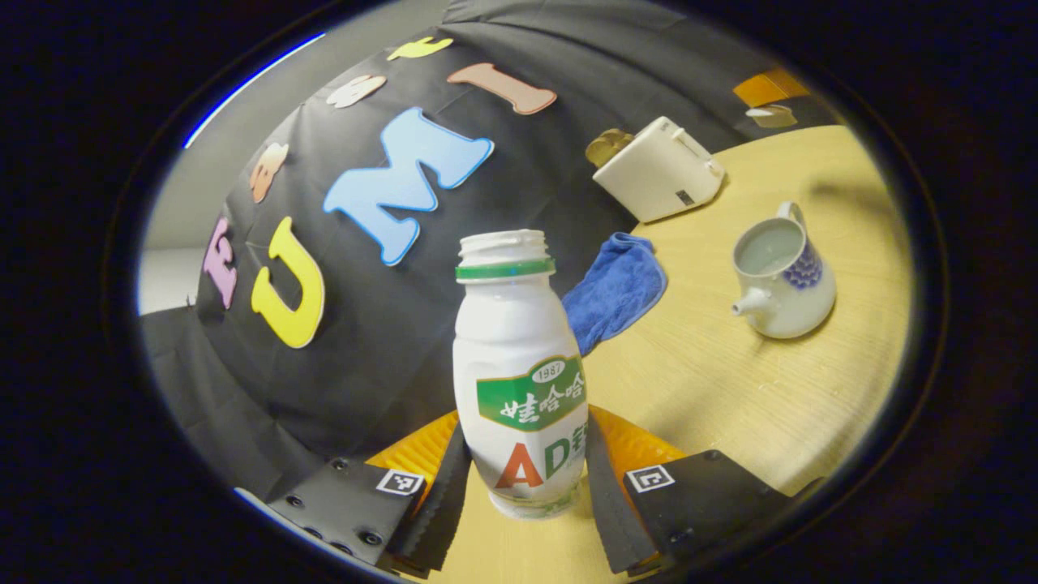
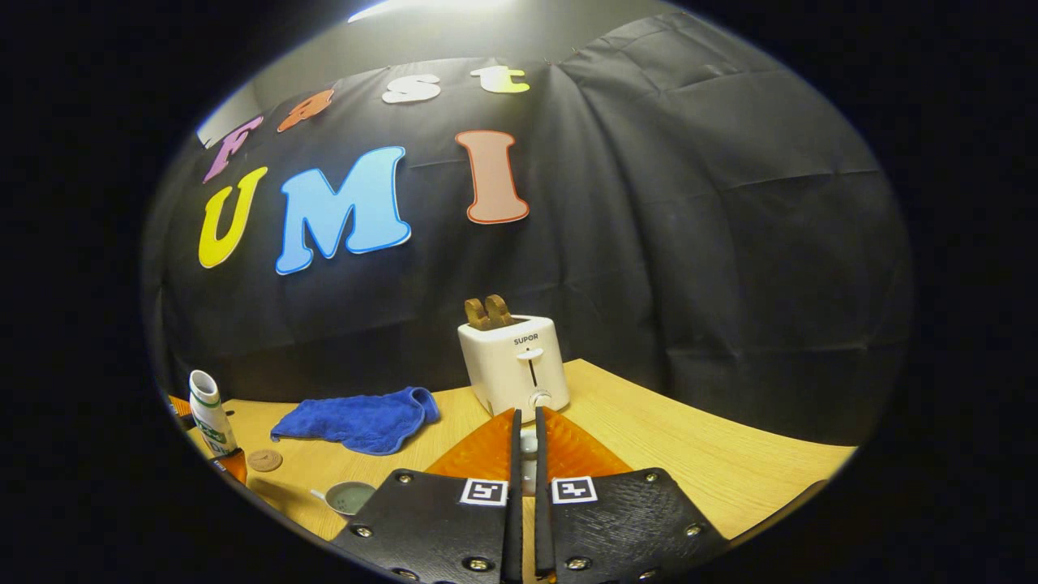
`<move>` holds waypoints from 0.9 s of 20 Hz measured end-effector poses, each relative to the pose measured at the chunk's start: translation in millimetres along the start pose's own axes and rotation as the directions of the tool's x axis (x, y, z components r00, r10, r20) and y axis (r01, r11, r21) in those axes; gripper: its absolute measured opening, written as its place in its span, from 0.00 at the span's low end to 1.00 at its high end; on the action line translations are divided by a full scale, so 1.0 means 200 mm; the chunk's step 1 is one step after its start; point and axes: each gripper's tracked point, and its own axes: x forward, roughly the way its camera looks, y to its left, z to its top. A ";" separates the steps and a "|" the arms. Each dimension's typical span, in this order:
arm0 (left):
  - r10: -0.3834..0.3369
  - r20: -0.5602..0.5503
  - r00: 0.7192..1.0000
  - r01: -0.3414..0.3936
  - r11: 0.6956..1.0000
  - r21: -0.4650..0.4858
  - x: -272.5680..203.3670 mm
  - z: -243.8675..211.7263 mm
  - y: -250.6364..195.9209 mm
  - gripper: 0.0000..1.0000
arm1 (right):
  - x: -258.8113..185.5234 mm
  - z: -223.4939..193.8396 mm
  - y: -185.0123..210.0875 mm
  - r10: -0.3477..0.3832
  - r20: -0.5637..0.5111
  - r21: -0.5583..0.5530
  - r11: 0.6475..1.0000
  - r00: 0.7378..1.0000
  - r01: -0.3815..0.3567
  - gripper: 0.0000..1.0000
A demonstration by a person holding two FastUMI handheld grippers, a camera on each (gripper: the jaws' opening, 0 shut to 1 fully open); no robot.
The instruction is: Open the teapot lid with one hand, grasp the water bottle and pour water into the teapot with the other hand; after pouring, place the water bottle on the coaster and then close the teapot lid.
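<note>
White bottle [image 1: 521, 381], uncapped, stands clamped between the left gripper [image 1: 525, 478] fingers above the wooden table [image 1: 730, 389]; the open teapot [image 1: 780, 280] sits nearby, while the right gripper [image 2: 526, 454] pinches its lid [image 2: 528, 444].

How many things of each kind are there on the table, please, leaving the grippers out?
Bottle: 1
Teapot: 1
Toaster: 1
Cloth: 1
Coaster: 1
Total: 5
</note>
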 end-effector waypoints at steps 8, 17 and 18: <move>0.012 0.031 0.999 -0.019 0.972 0.232 -0.01 0.13 -0.04 0.82 | 0.02 -0.03 -0.05 -0.003 -0.026 0.058 0.998 1.000 0.005 0.06; 0.017 0.050 0.999 -0.037 0.902 0.430 0.02 0.22 -0.08 0.81 | 0.02 -0.04 -0.04 0.007 -0.037 0.074 0.997 0.999 -0.005 0.06; 0.018 0.054 0.998 -0.040 0.893 0.448 0.03 0.23 -0.08 0.81 | 0.02 -0.04 -0.05 0.008 -0.041 0.079 0.997 0.999 -0.005 0.06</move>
